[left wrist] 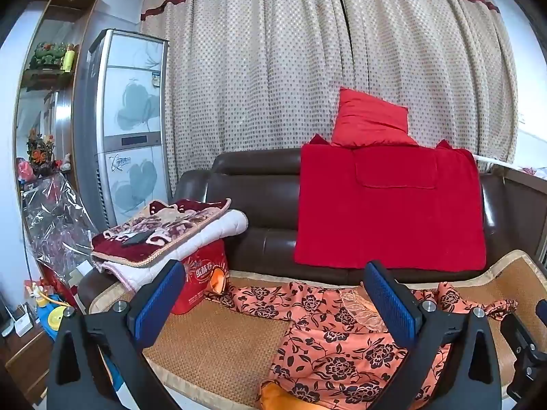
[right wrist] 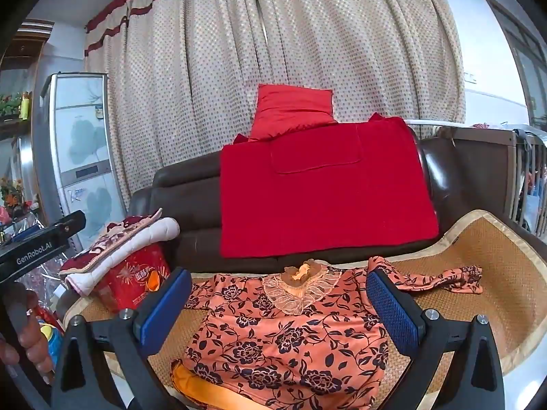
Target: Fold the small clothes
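Note:
A small orange top with a dark flower print (right wrist: 283,338) lies spread on the woven mat (right wrist: 485,273) of a sofa seat, its lace collar (right wrist: 301,290) towards the backrest and one sleeve (right wrist: 441,278) stretched right. In the left wrist view the same top (left wrist: 328,345) lies right of centre. My left gripper (left wrist: 275,294) hovers open above the mat and the top's left part, nothing between its blue pads (left wrist: 157,304). My right gripper (right wrist: 278,299) stands open above the top's chest, its blue pads (right wrist: 391,304) clear of the cloth. The left gripper's body (right wrist: 41,242) shows at the left edge.
A brown leather sofa (left wrist: 259,198) carries a red blanket (right wrist: 324,191) and a red cushion (right wrist: 290,112) on its backrest. Folded quilts (left wrist: 164,232) sit on a red gift box (left wrist: 201,280) at the seat's left end. A person's hand (right wrist: 30,341) shows at left.

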Demonstrator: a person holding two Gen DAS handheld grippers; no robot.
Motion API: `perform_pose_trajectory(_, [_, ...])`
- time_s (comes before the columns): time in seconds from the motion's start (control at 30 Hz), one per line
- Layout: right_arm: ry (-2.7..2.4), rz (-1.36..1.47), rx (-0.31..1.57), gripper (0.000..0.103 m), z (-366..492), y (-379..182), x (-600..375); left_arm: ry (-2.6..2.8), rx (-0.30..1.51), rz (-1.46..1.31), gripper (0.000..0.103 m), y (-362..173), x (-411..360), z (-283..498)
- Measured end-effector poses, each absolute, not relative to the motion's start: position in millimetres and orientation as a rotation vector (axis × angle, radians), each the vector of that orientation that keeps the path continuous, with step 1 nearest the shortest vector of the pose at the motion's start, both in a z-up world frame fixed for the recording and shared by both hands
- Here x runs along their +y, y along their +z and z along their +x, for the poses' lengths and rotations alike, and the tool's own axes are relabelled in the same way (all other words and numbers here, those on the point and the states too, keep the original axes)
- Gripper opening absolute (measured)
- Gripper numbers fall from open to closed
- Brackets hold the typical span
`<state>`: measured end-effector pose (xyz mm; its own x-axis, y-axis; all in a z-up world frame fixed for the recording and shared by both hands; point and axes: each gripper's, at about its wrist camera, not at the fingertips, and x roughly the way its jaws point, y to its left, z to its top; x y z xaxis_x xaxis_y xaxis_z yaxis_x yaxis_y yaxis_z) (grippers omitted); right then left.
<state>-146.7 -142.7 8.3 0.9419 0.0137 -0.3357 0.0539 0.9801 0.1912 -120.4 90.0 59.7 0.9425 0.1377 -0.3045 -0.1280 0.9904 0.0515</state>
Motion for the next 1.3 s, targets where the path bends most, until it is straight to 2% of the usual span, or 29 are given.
perform_pose_trajectory(0.57, [-0.028,0.2,0.354,0.103,-145,2,-146,0.135,0.33,0.038,0.103,52,86,-119])
perform_pose_trajectory(1.3, [-0.022,0.216,0.4,0.103,-108,-22,-148,0.135,0.398,0.059,0.103,20,81,-75])
